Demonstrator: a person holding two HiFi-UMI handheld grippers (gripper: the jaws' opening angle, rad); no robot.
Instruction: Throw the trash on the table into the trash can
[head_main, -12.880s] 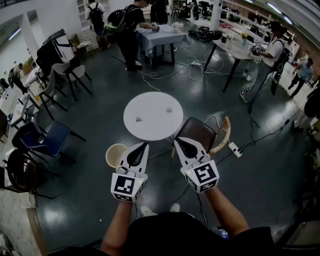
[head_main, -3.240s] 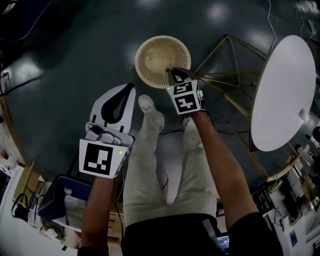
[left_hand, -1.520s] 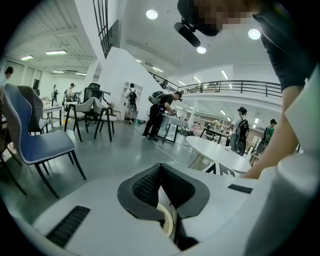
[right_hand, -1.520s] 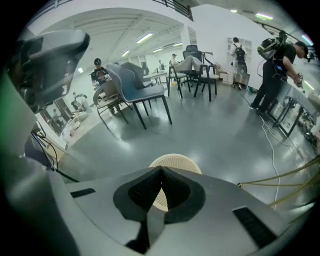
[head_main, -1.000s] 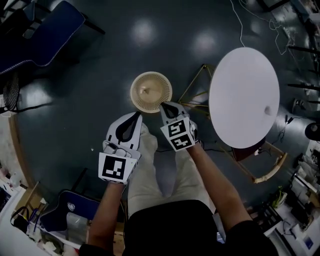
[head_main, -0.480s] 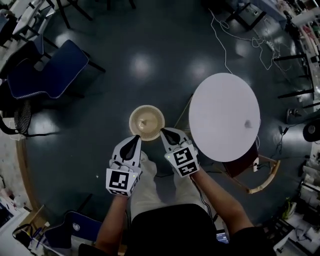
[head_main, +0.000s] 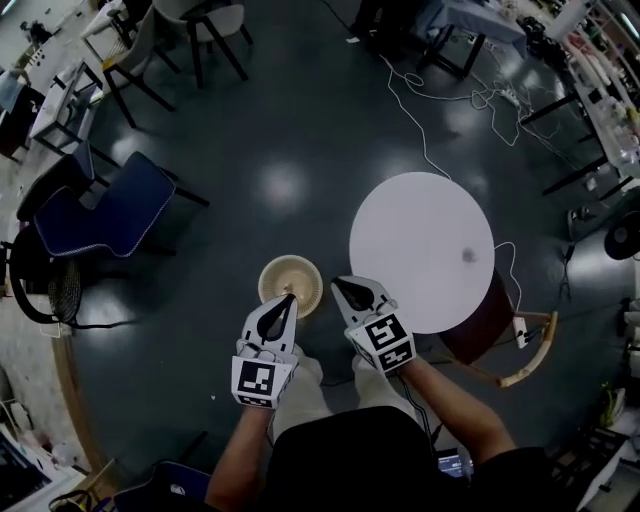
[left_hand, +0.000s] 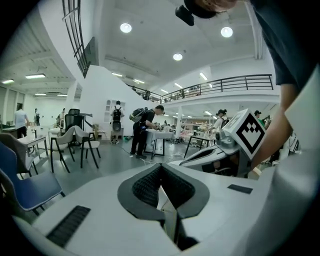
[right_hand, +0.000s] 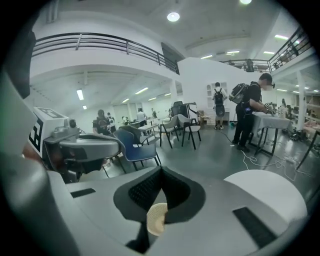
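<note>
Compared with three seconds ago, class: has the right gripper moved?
Yes. The right gripper has left the trash can mouth and sits beside it, toward the table.

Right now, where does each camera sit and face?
Head view: on the head, facing down at bin, table; arms, legs, left gripper, right gripper show.
Left gripper view: on that gripper, facing across the hall; its shut jaws, right gripper show.
Right gripper view: likewise; its shut jaws, left gripper show.
Shared: head and right gripper views both show bin, table.

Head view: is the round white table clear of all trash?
No, one small piece of trash lies on the round white table, near its right edge.
</note>
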